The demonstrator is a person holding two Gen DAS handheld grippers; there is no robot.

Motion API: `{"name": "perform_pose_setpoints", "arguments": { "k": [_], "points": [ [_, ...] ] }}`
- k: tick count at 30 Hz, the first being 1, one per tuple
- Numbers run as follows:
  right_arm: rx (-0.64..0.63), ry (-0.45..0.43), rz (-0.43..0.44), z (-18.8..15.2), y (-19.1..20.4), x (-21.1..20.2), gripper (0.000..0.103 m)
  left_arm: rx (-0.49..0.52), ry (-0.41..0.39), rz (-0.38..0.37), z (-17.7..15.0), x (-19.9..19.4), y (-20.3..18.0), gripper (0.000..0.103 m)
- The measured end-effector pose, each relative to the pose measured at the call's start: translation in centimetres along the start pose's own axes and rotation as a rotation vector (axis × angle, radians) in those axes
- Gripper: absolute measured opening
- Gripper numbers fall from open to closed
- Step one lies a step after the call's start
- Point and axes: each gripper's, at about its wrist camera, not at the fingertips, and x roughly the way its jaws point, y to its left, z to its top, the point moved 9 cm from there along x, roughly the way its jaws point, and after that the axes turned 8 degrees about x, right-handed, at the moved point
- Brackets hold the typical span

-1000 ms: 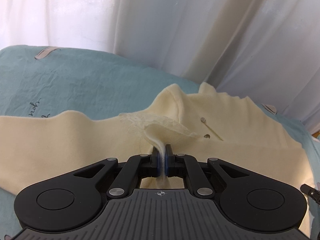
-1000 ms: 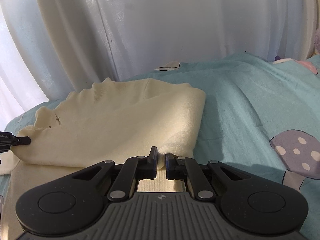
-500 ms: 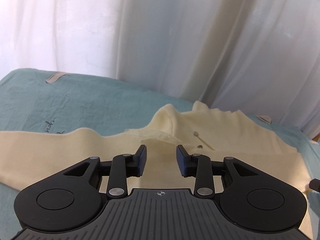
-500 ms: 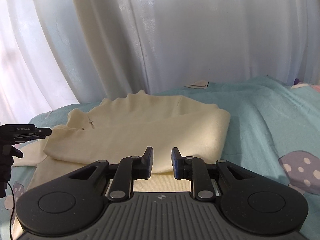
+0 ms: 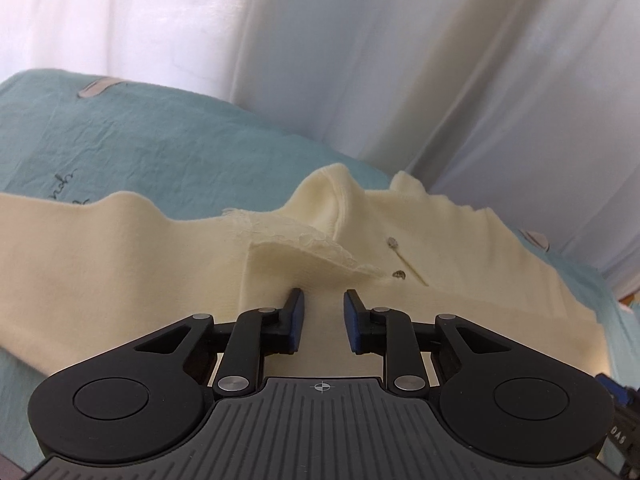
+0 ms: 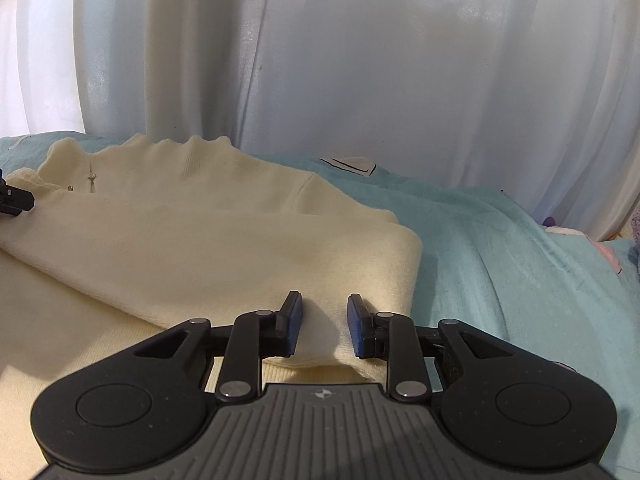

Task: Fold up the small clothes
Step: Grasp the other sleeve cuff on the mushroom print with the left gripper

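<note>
A cream top (image 5: pixel 120 264) lies spread on a teal sheet (image 5: pixel 120 140) over the bed, partly folded, with white curtains (image 5: pixel 360 60) hanging just behind it. Seen from the left wrist, the left claw (image 5: pixel 323 320) hovers over the cloth just below the lace collar (image 5: pixel 304 240) and two small buttons (image 5: pixel 394 258); its jaws stand a narrow way apart and are closing, with cream fabric lying under the gap but neither blue pad pressing on it. Seen from the right wrist, the right claw (image 6: pixel 324 326) sits at the near corner of the folded layer (image 6: pixel 240 256), whose rounded fold edge runs along beside bare sheet (image 6: pixel 500 280). Its jaws are narrowly parted and opening; a soft hump of the fold rises between the pads, but they are not pinching it. The tip of the left claw (image 6: pixel 14 200) shows at the far left of that view, close to the collar end of the top.
</note>
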Motion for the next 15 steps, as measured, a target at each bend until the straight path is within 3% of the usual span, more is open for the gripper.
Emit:
{"name": "perform_pose_setpoints", "arguments": {
  "k": [1, 2, 4, 8, 12, 14, 15],
  "points": [
    [0.013, 0.0, 0.02, 0.1, 0.0, 0.0, 0.029, -0.033, -0.014, -0.009, 0.1, -0.8, 0.6, 0.034],
    [0.037, 0.007, 0.042, 0.0, -0.2, -0.1, 0.033, -0.059, -0.039, 0.005, 0.3, -1.9, 1.5, 0.06],
    [0.1, 0.049, 0.106, 0.0, -0.6, -0.8, 0.063, -0.114, -0.125, 0.077, 0.9, -4.9, 4.3, 0.091],
    [0.213, -0.033, 0.194, 0.2, -0.8, -5.5, 0.07, -0.296, -0.287, 0.188, 2.0, -10.9, 13.8, 0.095],
    [0.341, -0.039, 0.245, -0.9, -0.9, -8.1, 0.074, -0.652, -0.326, 0.313, -0.1, -13.7, 26.7, 0.092],
    [0.366, -0.047, 0.217, -1.5, -1.0, -8.4, 0.071, -0.821, -0.342, 0.344, -2.0, -14.6, 31.8, 0.086],
    [0.372, -0.044, 0.204, -1.8, -1.1, -8.4, 0.062, -0.875, -0.351, 0.354, -2.8, -14.9, 33.6, 0.084]
  ]
}}
